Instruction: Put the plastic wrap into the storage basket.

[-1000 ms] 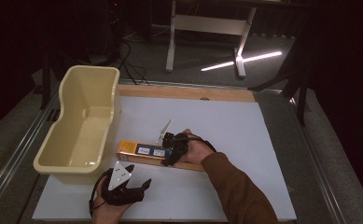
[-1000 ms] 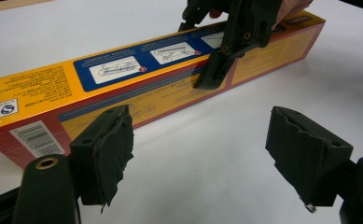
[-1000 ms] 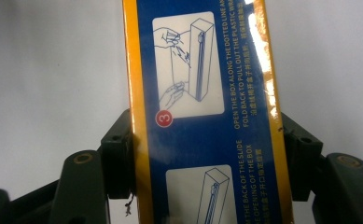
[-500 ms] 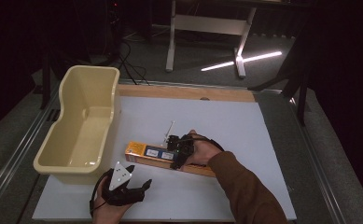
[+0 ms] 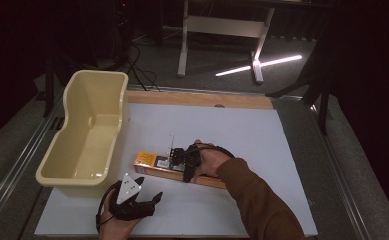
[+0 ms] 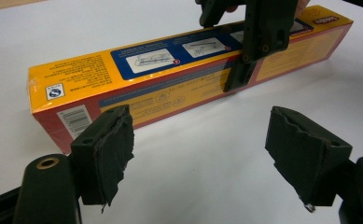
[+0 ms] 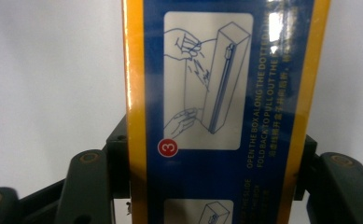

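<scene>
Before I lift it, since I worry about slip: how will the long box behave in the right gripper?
The box looks like stiff card, so it likely won't sag. Its glossy wrap may slide in the right gripper, whose jaws straddle its width. Gripped left of centre, its longer end may dip. Flat sides: it shouldn't roll.

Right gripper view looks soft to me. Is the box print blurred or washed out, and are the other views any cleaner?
Right gripper view: box close and slightly blurred, glare at its upper right. Left gripper view: sharper, evenly lit. High view: table lit, surroundings dark.
</scene>
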Available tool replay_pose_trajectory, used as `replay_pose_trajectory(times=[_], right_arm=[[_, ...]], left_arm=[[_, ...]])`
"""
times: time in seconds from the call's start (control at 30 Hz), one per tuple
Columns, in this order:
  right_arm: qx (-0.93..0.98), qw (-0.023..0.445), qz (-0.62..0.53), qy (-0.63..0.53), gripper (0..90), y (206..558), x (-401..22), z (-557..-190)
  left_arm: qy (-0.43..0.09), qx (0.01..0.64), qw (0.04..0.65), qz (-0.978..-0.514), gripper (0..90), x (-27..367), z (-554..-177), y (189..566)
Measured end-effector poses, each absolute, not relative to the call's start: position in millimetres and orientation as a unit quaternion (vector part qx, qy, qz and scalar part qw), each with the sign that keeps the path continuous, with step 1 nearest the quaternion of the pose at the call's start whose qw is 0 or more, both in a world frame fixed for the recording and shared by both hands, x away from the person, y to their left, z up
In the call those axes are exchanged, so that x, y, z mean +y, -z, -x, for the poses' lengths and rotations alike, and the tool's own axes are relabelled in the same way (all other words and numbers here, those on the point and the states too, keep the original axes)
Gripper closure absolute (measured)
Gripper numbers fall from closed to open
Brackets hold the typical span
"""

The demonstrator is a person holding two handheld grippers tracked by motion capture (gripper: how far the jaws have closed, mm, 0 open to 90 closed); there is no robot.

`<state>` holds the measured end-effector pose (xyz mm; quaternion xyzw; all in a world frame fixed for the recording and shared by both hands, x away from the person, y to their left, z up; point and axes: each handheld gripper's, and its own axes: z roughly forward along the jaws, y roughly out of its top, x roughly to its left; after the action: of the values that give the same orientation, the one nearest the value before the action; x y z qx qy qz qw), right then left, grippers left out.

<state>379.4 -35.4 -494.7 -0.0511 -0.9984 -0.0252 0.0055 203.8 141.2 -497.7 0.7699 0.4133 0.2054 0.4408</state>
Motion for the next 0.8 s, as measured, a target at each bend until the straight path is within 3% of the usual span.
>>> replay_pose_trajectory(times=[0.8], right_arm=[[-0.957,0.088,0.253,0.108,40.4,468.3,-63.9,-399.3]], left_arm=[[-0.207,0.414,0.442,-0.769,23.6,140.7,-203.8,497.8]])
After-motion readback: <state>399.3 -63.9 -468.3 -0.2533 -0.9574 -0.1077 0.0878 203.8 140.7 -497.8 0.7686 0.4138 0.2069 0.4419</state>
